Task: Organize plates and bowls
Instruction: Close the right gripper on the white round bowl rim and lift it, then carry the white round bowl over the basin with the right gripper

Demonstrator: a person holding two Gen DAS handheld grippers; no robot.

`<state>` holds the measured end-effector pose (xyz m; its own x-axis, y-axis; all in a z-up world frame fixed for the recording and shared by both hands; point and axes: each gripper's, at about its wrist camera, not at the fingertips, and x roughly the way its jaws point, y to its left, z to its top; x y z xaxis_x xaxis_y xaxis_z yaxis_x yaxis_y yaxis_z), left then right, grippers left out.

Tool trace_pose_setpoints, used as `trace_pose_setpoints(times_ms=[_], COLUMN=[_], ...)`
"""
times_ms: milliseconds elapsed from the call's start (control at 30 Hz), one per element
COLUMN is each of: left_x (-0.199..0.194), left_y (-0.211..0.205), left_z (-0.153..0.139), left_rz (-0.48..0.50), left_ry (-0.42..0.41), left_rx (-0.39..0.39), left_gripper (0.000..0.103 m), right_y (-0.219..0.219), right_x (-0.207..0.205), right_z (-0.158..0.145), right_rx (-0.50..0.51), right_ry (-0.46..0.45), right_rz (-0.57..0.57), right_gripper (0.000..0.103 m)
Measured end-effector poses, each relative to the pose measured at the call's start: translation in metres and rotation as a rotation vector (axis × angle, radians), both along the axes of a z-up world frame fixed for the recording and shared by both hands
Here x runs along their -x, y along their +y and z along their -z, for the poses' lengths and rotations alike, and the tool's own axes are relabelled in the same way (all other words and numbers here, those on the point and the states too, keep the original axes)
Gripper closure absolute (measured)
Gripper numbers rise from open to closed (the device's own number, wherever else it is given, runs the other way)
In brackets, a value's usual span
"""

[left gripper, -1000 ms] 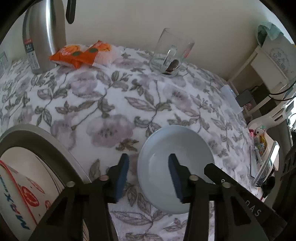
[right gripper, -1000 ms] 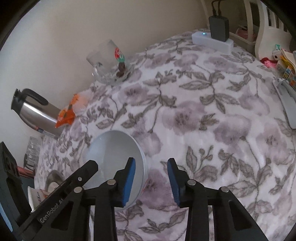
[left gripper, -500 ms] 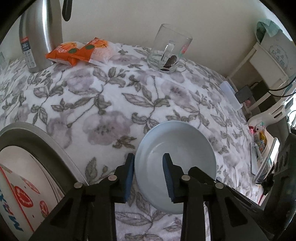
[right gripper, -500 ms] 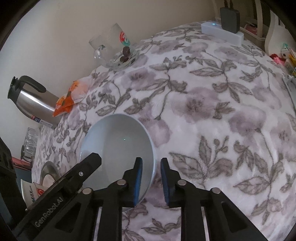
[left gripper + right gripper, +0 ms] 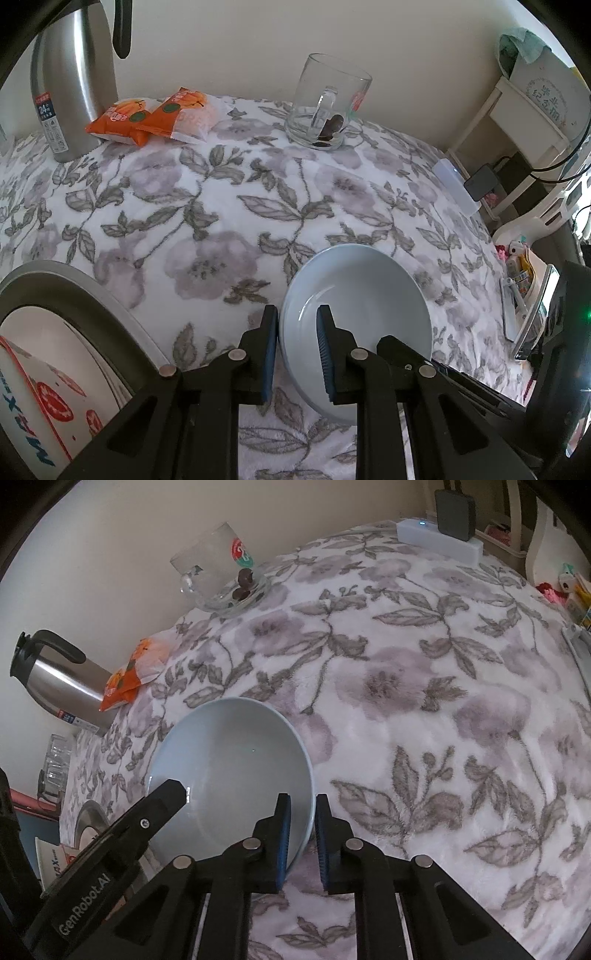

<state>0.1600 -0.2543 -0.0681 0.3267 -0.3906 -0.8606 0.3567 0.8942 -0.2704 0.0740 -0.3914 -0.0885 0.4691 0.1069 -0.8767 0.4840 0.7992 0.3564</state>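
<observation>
1. Both sets of jaws have just been closing on the pale blue bowl [image 5: 365,295], one on each side of its rim; a second ago they stood wide with the rim loose between them.
2. From my left gripper [image 5: 295,354] I see one blue pad outside the bowl's near-left rim and the other inside the bowl. The outer pad sits against the wall; a sliver of bowl shows beside the inner pad, so I read this as a grasp on the rim, though not a tight one.
3. My right gripper [image 5: 302,840] is clenched on the opposite rim, the bowl's wall pinched between its two pads.
4. Seen from the right wrist, the bowl [image 5: 232,768] appears tilted, its far edge raised toward the camera; whether its base touches the floral tablecloth [image 5: 424,701] I cannot tell.
5. Each gripper appears in the other's view: the right one's black finger at the bowl's near-right edge, the left one's black arm over the bowl's near-left rim.
6. At the left edge of the left view lies a grey-rimmed plate [image 5: 74,280] holding a printed white box.
7. Against the back wall stand a steel thermos [image 5: 70,85], orange snack packets [image 5: 155,114] and a glass mug [image 5: 325,103] on a glass saucer.
</observation>
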Motion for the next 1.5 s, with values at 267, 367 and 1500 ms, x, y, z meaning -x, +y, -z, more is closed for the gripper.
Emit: trace_pose_setpoints(times_ms=[267,367,1500], left_x=[0.000,0.000,0.029], left_y=[0.000,-0.001,0.043], left_z=[0.004,0.004,-0.100], left_rz=[0.006,0.013,0.019], left_ry=[0.015,0.019,-0.092], left_rx=[0.008,0.017,0.182], left_gripper=[0.082,0.084,0.092], right_y=[-0.006,-0.007,0.027], right_x=[0.003,0.003,0.039], right_z=[0.005,0.005,-0.114], right_rx=[-0.029,-0.033,0.088], right_ry=[-0.011,-0.014,-0.201], right_rz=[0.014,0.014,0.004], right_gripper=[0.090,0.090,0.092])
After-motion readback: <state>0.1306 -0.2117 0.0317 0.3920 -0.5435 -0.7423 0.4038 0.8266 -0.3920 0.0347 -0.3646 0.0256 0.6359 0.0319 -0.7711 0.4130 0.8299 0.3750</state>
